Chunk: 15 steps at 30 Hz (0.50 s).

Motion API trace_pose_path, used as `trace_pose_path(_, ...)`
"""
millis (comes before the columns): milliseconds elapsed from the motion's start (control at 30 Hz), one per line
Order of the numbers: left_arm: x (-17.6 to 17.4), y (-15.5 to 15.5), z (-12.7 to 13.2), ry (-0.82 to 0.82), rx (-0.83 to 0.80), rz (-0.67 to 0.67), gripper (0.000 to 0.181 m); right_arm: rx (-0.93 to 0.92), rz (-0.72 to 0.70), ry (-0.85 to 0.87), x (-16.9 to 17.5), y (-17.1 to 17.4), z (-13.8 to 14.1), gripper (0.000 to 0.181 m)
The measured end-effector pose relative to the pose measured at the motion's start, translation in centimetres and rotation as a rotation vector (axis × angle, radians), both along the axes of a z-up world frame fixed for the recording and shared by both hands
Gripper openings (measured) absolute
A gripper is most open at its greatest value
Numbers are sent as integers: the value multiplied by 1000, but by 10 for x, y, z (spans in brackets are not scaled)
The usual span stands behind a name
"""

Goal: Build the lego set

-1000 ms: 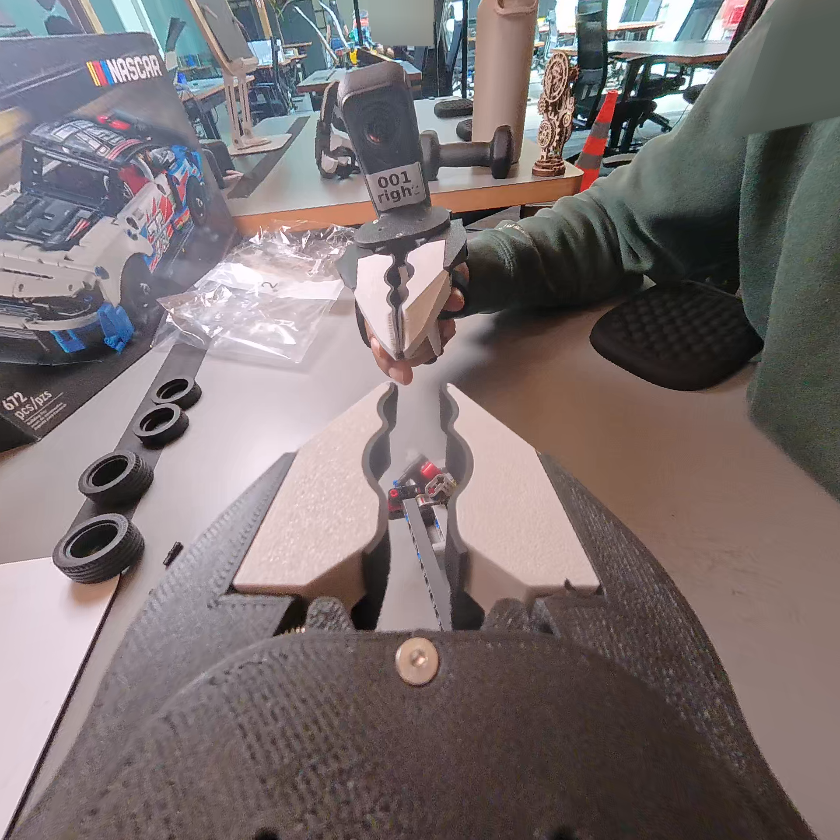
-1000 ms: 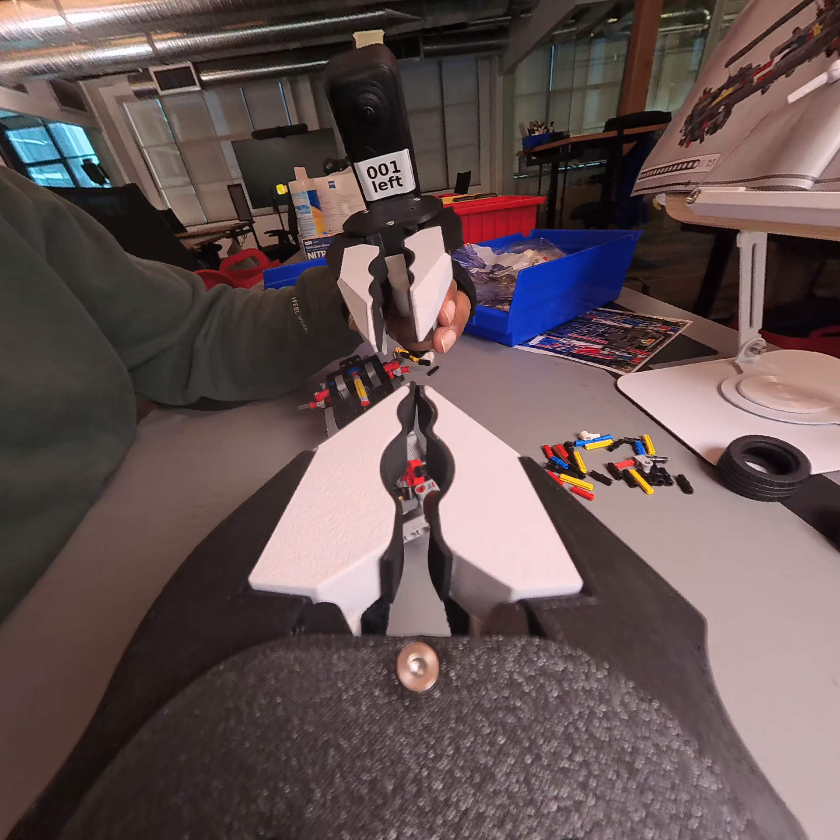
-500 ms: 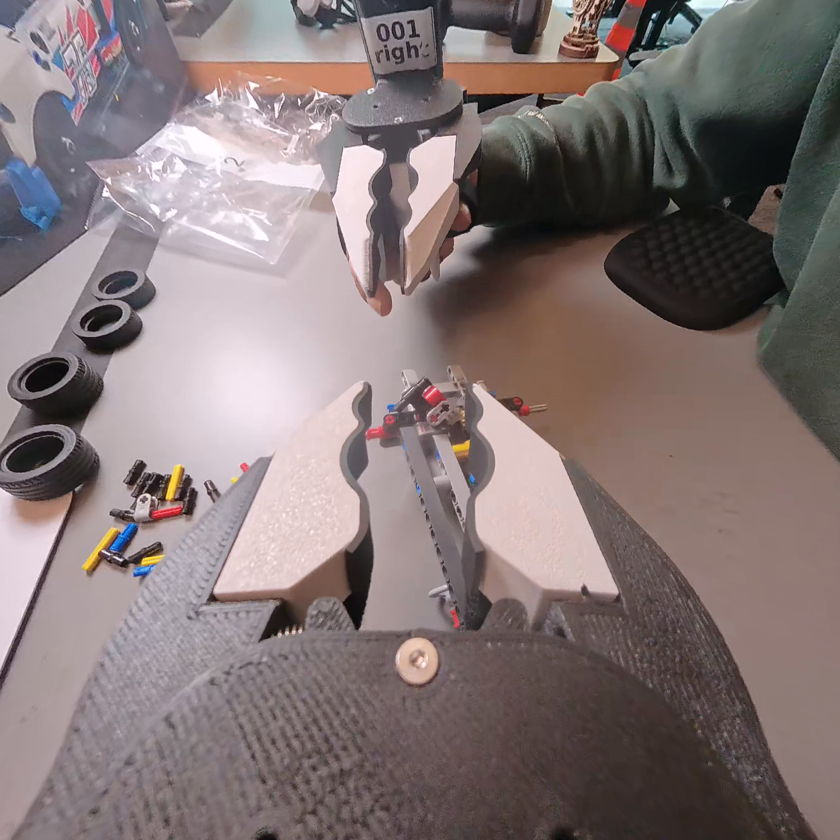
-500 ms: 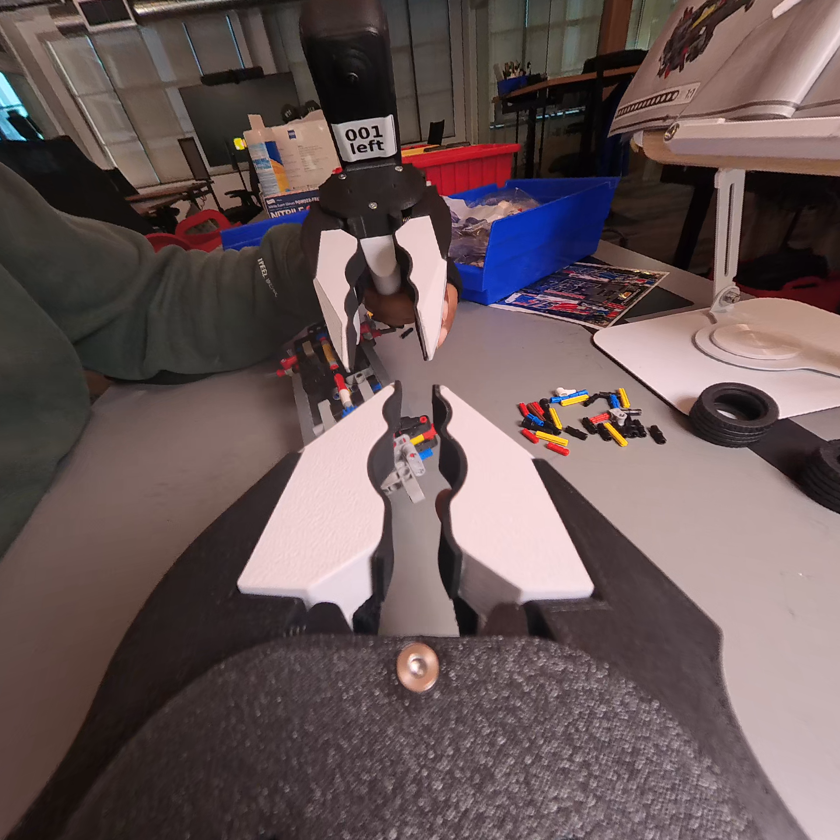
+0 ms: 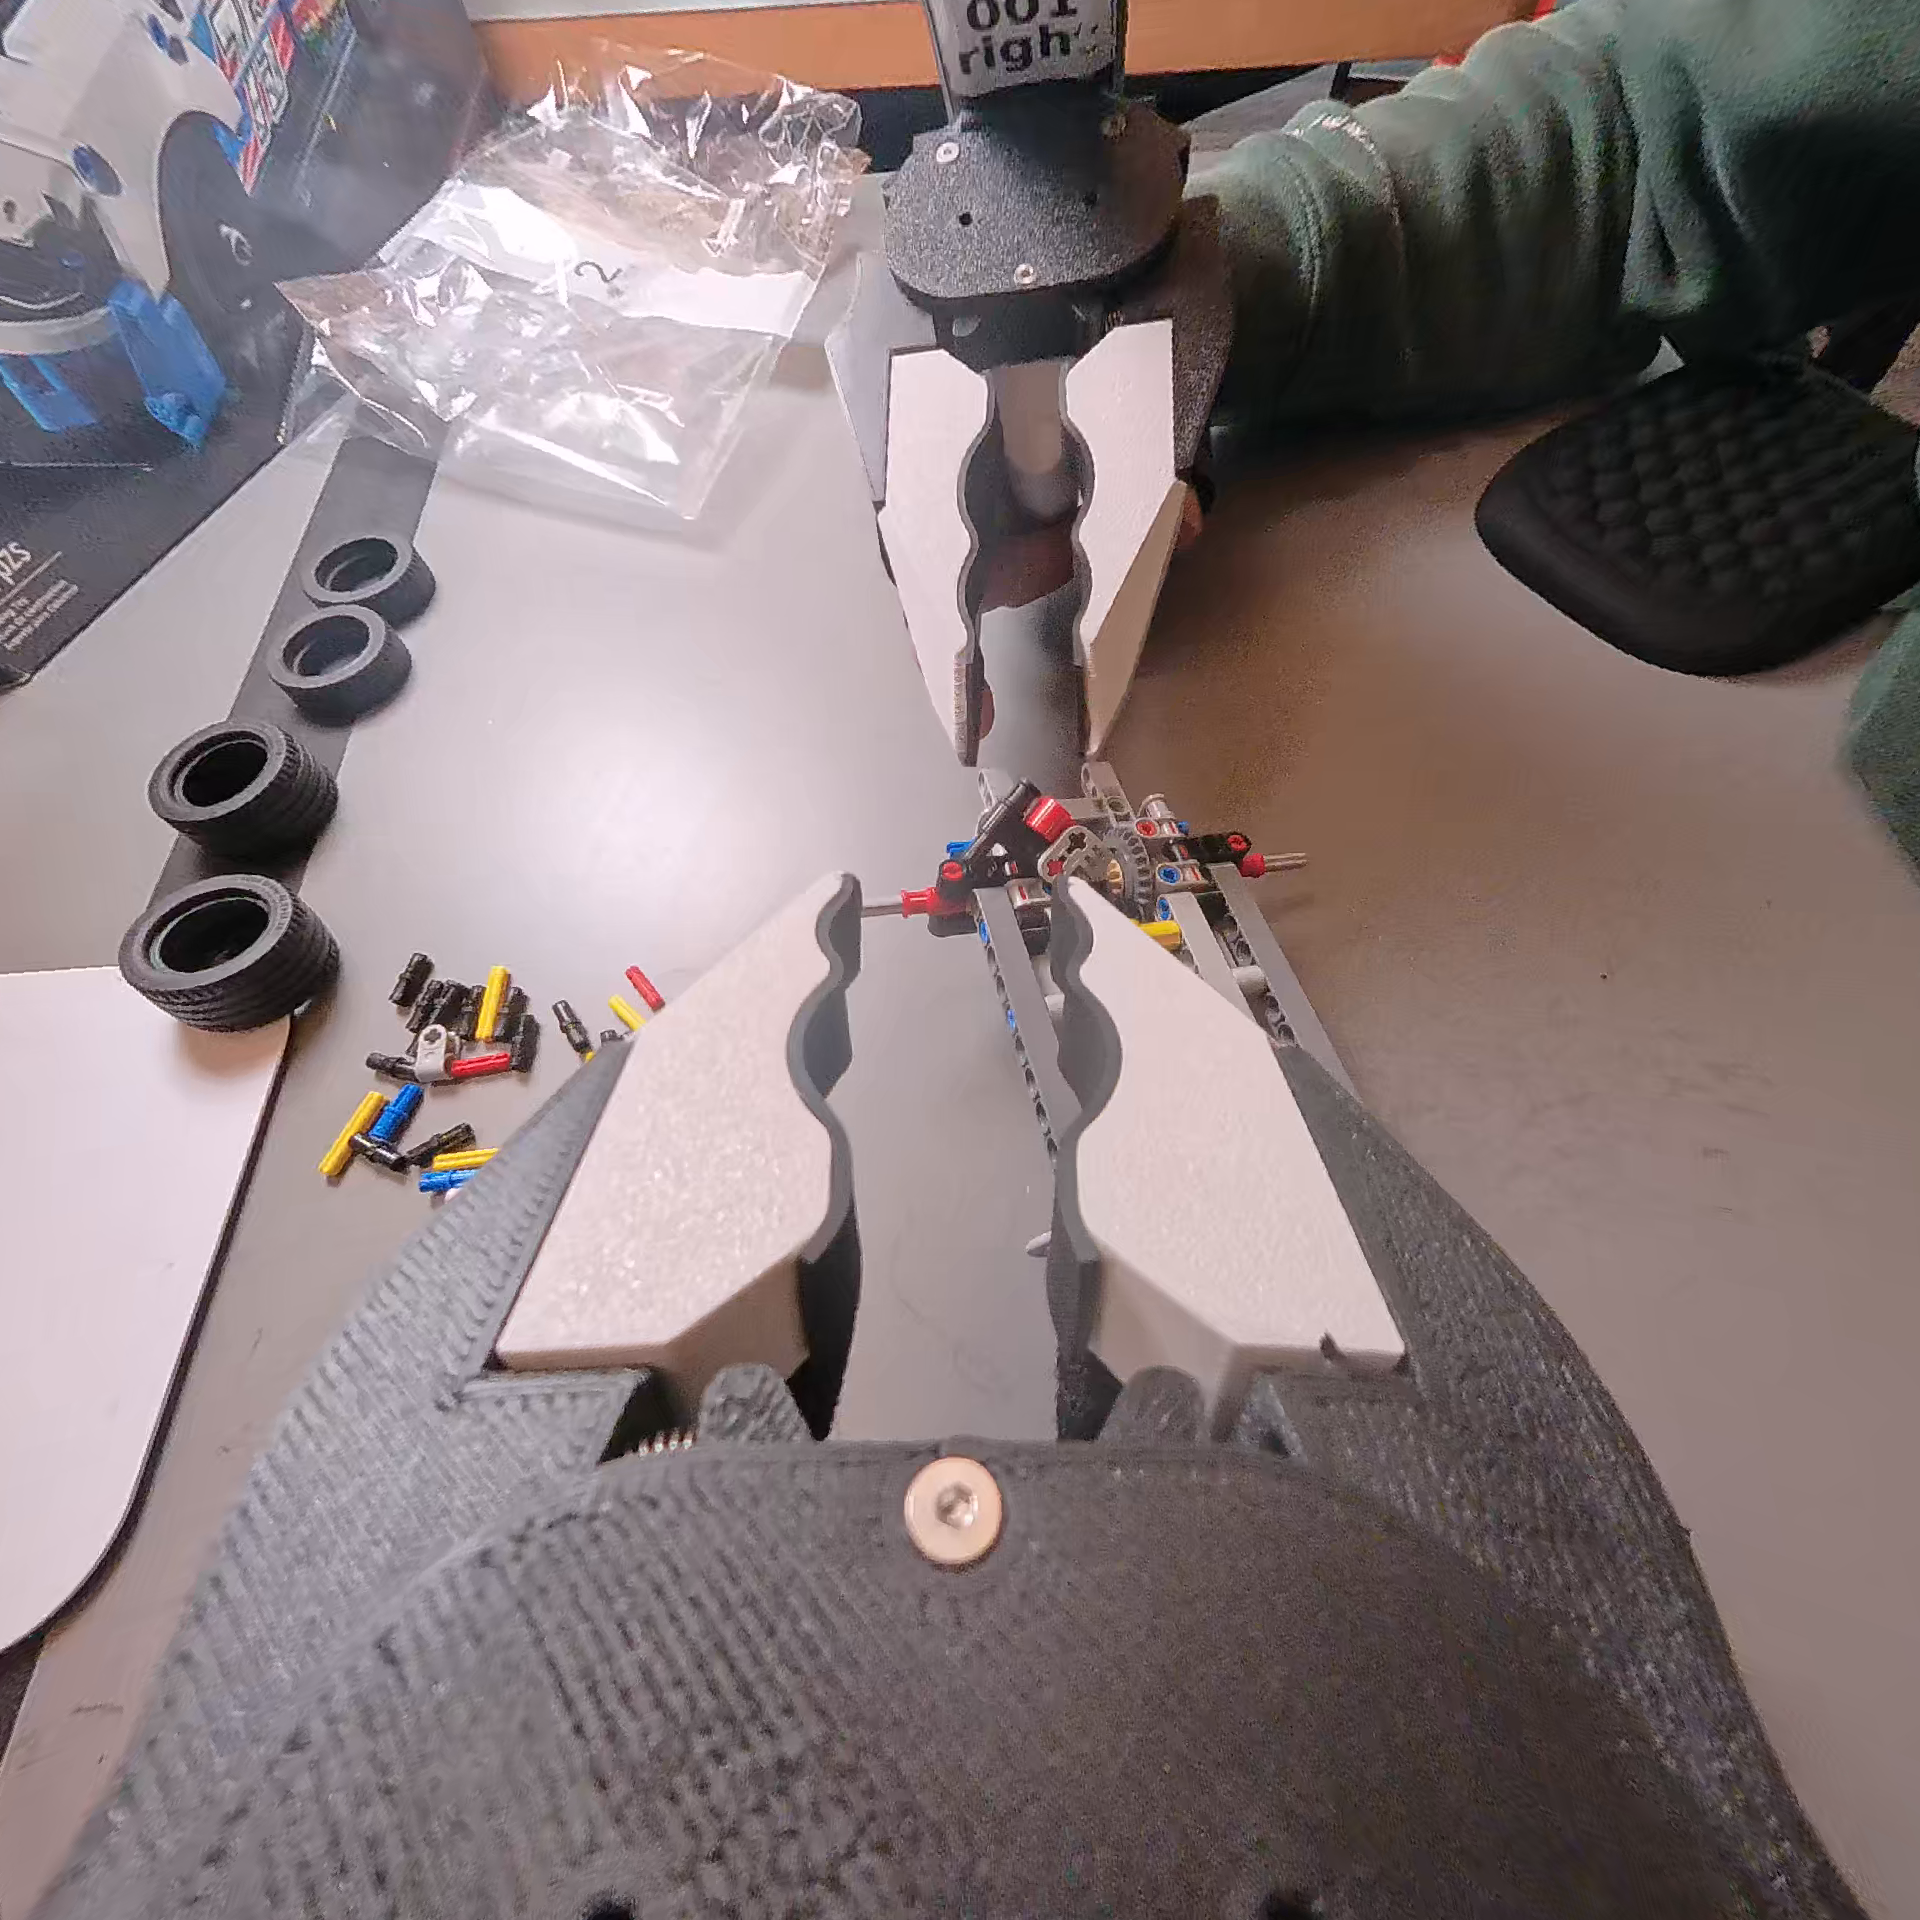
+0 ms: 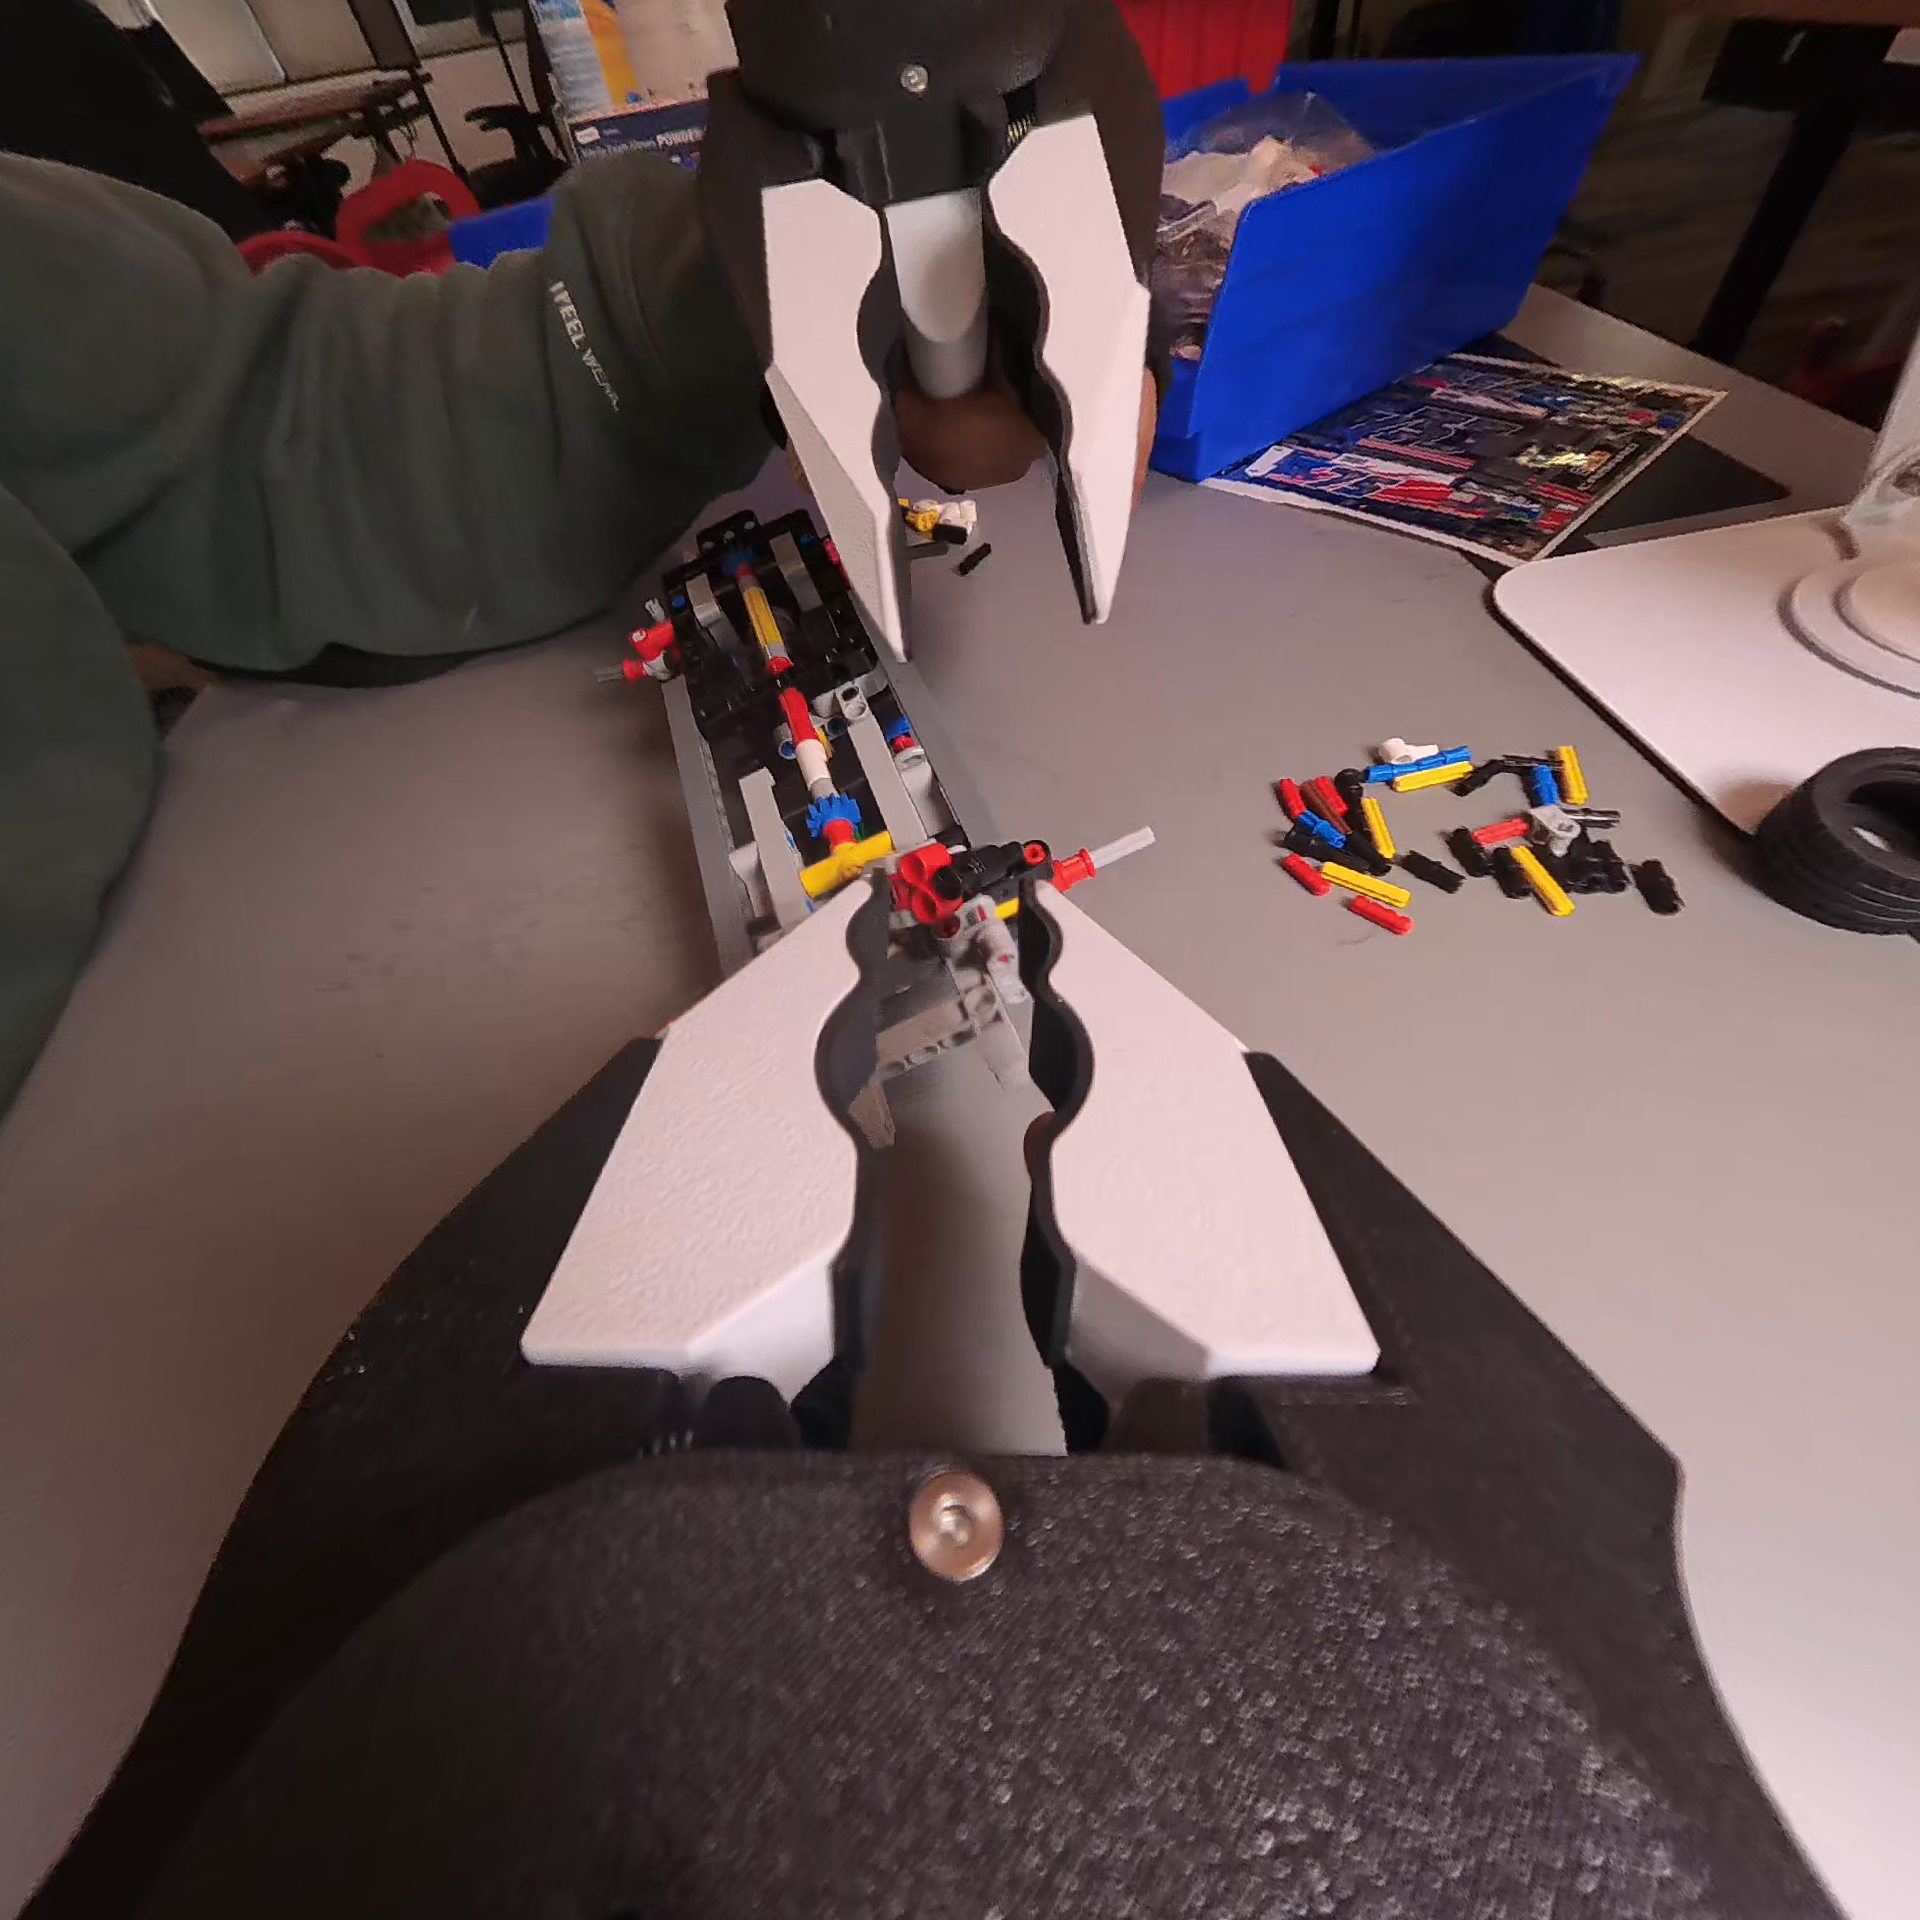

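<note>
The long grey Lego chassis [image 5: 1091, 862], with red, black and yellow parts, lies flat on the grey table; it also shows in the right wrist view [image 6: 790, 727]. My left gripper [image 5: 956, 904] is open just above it, its right finger over the chassis rails. My right gripper [image 6: 951, 904] is open, its jaws either side of the chassis's near end with the red connectors. Each gripper faces the other: the right gripper [image 5: 1034, 748] shows beyond the chassis in the left wrist view, the left gripper [image 6: 992, 629] wide open in the right wrist view.
Loose small pins [image 5: 457, 1049] and several black tyres [image 5: 229, 951] lie left of the chassis. Clear plastic bags [image 5: 582, 312] and the set's box [image 5: 104, 208] stand behind. A blue bin [image 6: 1351, 260], a sticker sheet [image 6: 1475, 447] and a white stand base [image 6: 1704, 634] sit beside. One gripper's finger ends stand about 5 cm off the other's.
Both grippers held the chassis up between them a second ago. They came down to the table and opened, and the chassis now lies on the table.
</note>
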<state>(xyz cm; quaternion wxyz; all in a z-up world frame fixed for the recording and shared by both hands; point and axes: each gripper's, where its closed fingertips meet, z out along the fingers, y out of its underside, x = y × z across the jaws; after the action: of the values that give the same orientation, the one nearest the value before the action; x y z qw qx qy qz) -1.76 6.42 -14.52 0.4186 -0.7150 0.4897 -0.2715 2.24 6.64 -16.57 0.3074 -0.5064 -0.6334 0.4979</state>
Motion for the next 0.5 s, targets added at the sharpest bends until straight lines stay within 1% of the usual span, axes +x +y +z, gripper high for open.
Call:
trace_pose_path(100,1,-1,-2,15,-2,-5,35,-9,-8,-47,-5,-5,-4,25)
trace_pose_path(133,1,-1,-2,17,-2,-8,34,-11,-11,-55,-7,-6,-6,23)
trace_pose_path(200,2,-2,-2,19,0,-11,34,-12,-16,-54,-8,-6,-7,10)
trace_pose_path(233,2,-3,-1,18,1,-13,34,-15,-13,-51,-8,-7,-7,7)
trace_pose_path(367,5,-4,-2,20,-2,-24,33,-22,-2,-50,-7,-8,-7,0)
trace_pose_path(500,10,-7,-6,29,-10,-42,33,-50,29,-37,-4,-12,-5,0)
